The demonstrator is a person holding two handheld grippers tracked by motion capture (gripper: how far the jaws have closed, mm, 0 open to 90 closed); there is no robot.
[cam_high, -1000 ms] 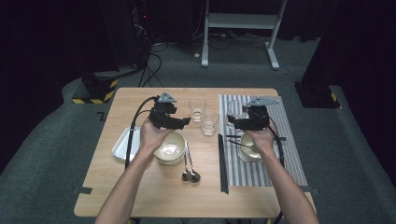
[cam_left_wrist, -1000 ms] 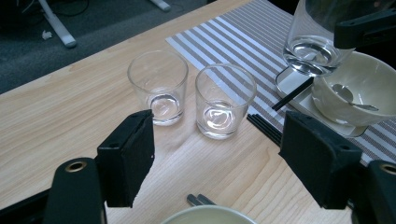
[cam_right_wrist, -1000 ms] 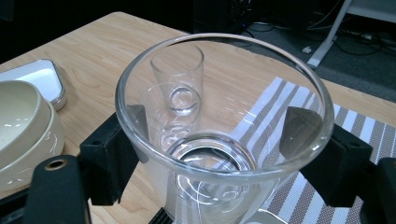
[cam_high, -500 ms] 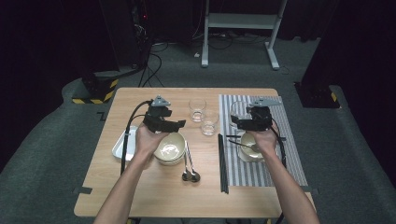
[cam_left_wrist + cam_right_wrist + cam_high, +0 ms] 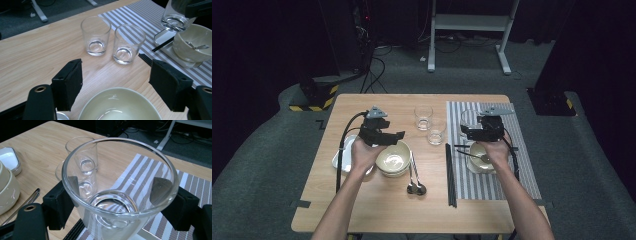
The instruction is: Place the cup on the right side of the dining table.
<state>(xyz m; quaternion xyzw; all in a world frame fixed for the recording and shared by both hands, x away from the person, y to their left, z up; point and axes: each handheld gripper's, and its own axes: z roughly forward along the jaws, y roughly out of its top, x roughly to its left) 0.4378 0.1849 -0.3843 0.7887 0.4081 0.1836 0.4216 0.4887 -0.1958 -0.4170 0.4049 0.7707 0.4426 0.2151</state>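
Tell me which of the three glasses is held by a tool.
The glass over the striped mat, gripped between the right tool's jaws. The other two glasses stand free on the bare wood.

Left hand-held gripper gapes wide; right hand-held gripper is clamped

At the centre of the high view we see a bowl on the table, two spoons just right of it, and two glasses above. Left of the bowl lies a small dish. On the placemat at right sits another bowl, seemingly on a tray; chopsticks lie along the placemat's left edge.
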